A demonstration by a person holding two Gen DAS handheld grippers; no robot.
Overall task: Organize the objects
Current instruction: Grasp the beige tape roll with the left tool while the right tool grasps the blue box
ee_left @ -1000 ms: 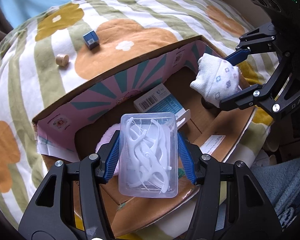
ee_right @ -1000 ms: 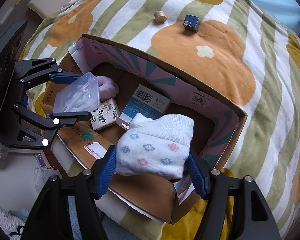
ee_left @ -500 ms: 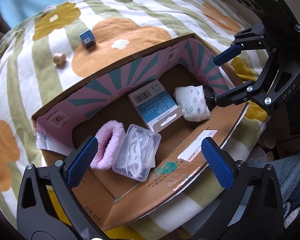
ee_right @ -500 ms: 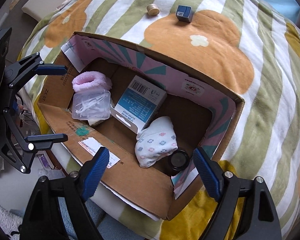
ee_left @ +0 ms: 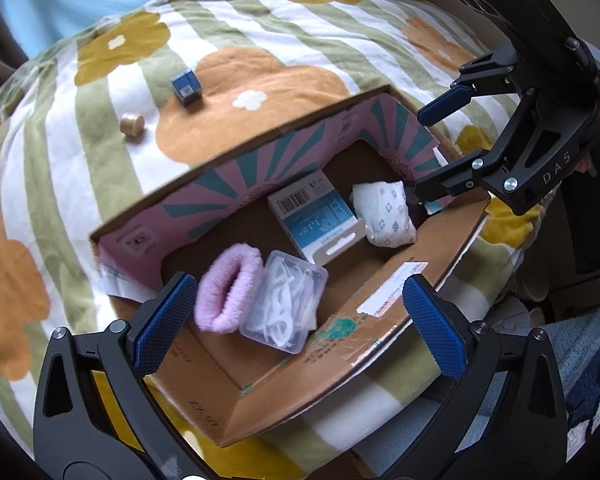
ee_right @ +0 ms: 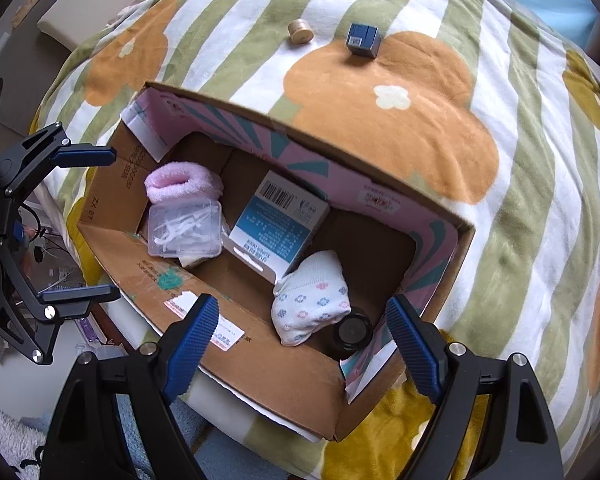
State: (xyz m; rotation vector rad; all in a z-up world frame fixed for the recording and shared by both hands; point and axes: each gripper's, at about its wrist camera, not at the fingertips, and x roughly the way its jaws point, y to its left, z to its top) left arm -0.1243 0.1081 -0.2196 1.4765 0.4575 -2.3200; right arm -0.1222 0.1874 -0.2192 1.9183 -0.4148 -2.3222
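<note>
Soft, even daylight; no harsh glare. Strong fisheye bending with black vignetted corners in both views. Slight motion blur smears the open brown cardboard box (ee_left: 384, 280), whose interior is shadowed.

sock (ee_right: 310, 300) in box (ee_right: 260, 364), cube (ee_right: 363, 40) outside

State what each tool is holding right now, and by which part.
Nothing is held. The left tool and right tool are both open and empty above the cardboard box.
</note>
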